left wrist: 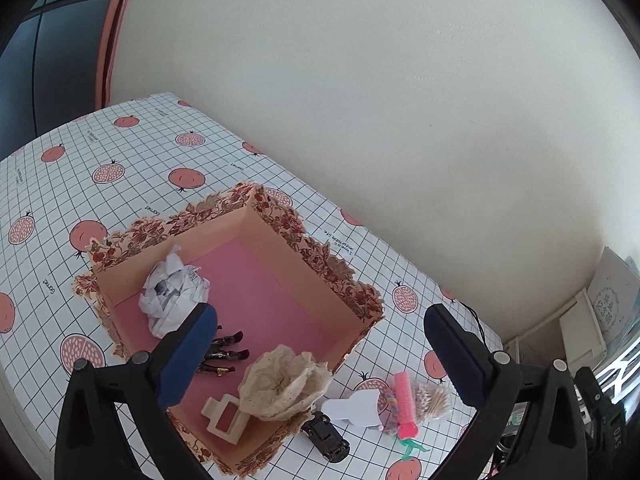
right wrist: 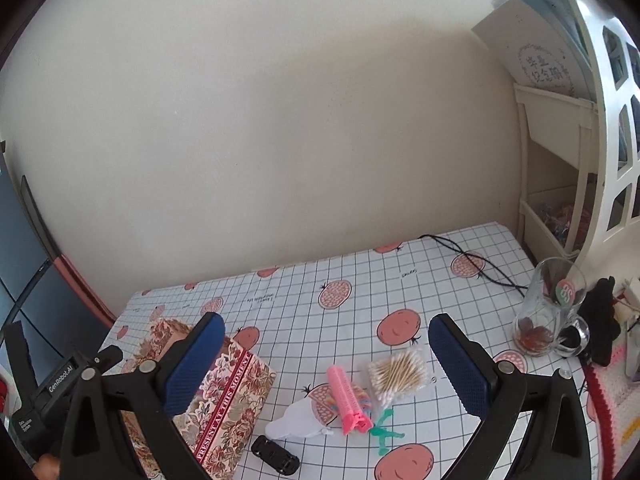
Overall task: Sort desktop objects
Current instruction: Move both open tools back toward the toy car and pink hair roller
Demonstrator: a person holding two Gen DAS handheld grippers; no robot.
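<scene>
Gridded pomegranate-print counter [left wrist: 120, 152] is being cleared into the floral cardboard box [left wrist: 320, 256], above which the left claw [left wrist: 320, 354] and right claw [right wrist: 326, 364] are being held fully open and empty, while the pink ridged hair roller [right wrist: 346, 398] is being left outside.

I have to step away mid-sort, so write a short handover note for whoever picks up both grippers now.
Left gripper: open, nothing between its fingers, above the floral box.
Right gripper: open, empty, above the loose items.
Done: in the box lie the crumpled paper, dark figurine, lace cloth and beige clip.
Left: on the tablecloth beside the box remain the black toy car, white piece, pink roller, cotton swabs and green figure.
</scene>
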